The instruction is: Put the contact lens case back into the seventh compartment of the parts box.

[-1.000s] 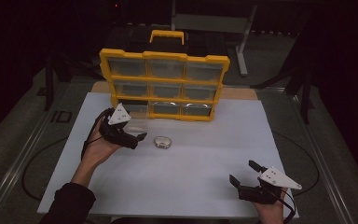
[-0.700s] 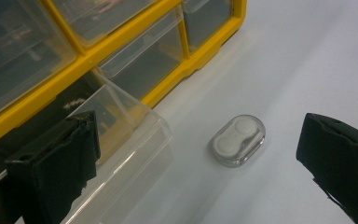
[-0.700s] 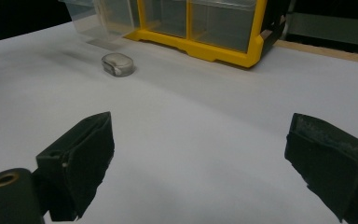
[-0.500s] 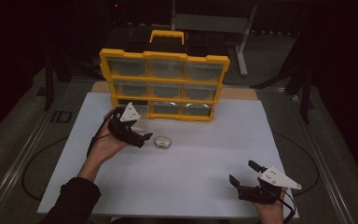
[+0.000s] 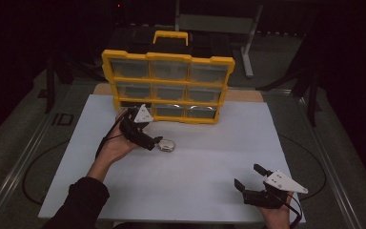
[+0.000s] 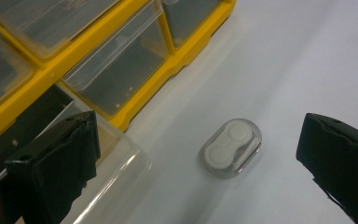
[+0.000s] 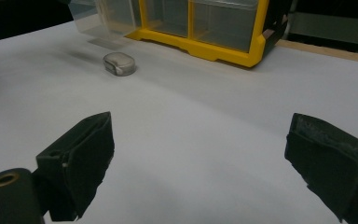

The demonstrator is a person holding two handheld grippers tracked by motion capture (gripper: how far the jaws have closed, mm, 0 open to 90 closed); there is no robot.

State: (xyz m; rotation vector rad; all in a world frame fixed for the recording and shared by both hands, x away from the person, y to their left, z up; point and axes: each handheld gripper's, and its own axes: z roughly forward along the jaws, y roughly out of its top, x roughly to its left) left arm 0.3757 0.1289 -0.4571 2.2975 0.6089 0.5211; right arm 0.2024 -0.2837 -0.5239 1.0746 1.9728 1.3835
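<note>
A small clear case (image 6: pixel 231 148) with two round white wells lies flat on the white table (image 5: pixel 205 167), right of centre in the left gripper view and just left of centre in the high view. The left gripper (image 5: pixel 156 141) hovers over it, jaws spread wide to either side, gripping nothing. At the lower left of that gripper's view a clear drawer (image 6: pixel 107 172) stands pulled out of the yellow organizer (image 5: pixel 167 86); what it contains cannot be made out. The organizer stands upright at the table's far edge, its other clear drawers closed. The right gripper (image 5: pixel 250 177) rests at the lower right of the high view, well apart, jaws wide and empty.
</note>
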